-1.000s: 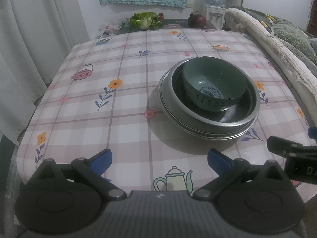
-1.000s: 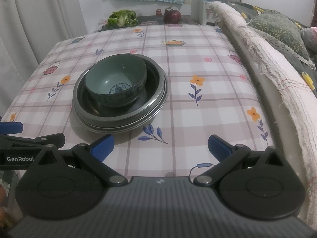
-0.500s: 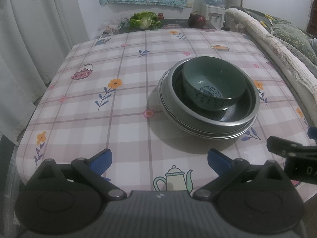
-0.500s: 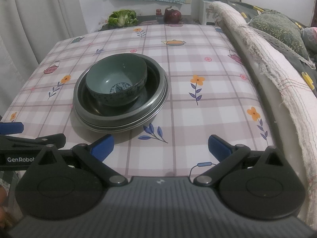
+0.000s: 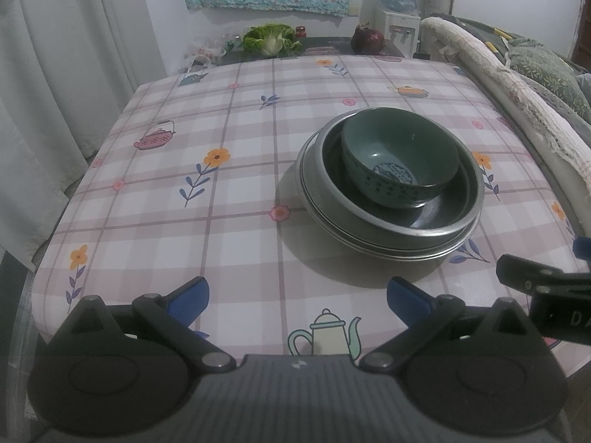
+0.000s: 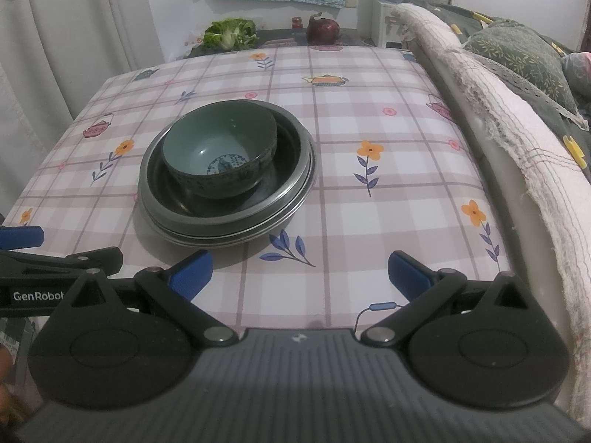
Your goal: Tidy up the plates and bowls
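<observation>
**Dishes stacked at mid-table, both grippers standing off empty**

Stacking looks finished or nearly so. A green bowl [image 5: 400, 162] sits upright inside a dark metal dish [image 5: 391, 199], and that dish rests on at least one more metal plate [image 5: 388, 249], whose rim shows just beneath it. How many plates lie in the pile cannot be told from these angles; the rims run too close together. The whole stack stands on the checked tablecloth [image 5: 240, 192], right of centre in the left wrist view and left of centre in the right wrist view [image 6: 225, 173].

Neither tool touches it. The left gripper [image 5: 297, 297] hangs over the near edge of the table with its blue-tipped fingers [image 5: 188, 295] spread wide and nothing between them; the stack lies ahead and to its right, well apart. The right gripper [image 6: 299, 271] is likewise spread and empty, with the stack ahead and to its left, nearer to its left finger than to its right.

No loose plate or bowl is visible elsewhere on the cloth. If anything remains, my judgement is that it is a small tidy: the bowl sits off-centre in the dish, toward the far rim. Centring it would call for a gentle grip on the bowl's rim, lifting rather than sliding it so the pile underneath does not shift.
</observation>
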The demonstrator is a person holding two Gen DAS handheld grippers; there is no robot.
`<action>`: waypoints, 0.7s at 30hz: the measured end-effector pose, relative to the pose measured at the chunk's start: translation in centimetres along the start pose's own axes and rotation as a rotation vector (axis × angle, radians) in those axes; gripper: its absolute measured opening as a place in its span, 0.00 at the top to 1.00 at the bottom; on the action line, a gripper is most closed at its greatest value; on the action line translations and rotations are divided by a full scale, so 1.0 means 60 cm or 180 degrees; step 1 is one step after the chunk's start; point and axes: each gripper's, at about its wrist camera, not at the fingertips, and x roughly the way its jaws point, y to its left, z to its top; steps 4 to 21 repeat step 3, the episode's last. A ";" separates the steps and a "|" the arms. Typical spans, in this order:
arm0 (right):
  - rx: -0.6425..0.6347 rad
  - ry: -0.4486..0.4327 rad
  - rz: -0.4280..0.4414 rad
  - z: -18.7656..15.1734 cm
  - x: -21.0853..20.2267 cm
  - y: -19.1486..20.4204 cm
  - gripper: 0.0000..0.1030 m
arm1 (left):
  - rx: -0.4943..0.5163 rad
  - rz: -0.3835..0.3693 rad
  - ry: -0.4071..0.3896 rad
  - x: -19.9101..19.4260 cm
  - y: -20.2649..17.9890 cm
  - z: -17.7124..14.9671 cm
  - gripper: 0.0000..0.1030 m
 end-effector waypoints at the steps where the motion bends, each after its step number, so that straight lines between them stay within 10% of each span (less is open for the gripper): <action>1: -0.0004 -0.0001 -0.0001 0.000 -0.001 0.001 0.01 | 0.0000 -0.0001 -0.0001 0.000 0.000 0.000 0.00; 21: -0.0009 -0.0005 0.0000 0.001 -0.003 0.001 0.01 | 0.0001 -0.0001 -0.0001 0.000 0.000 0.000 0.00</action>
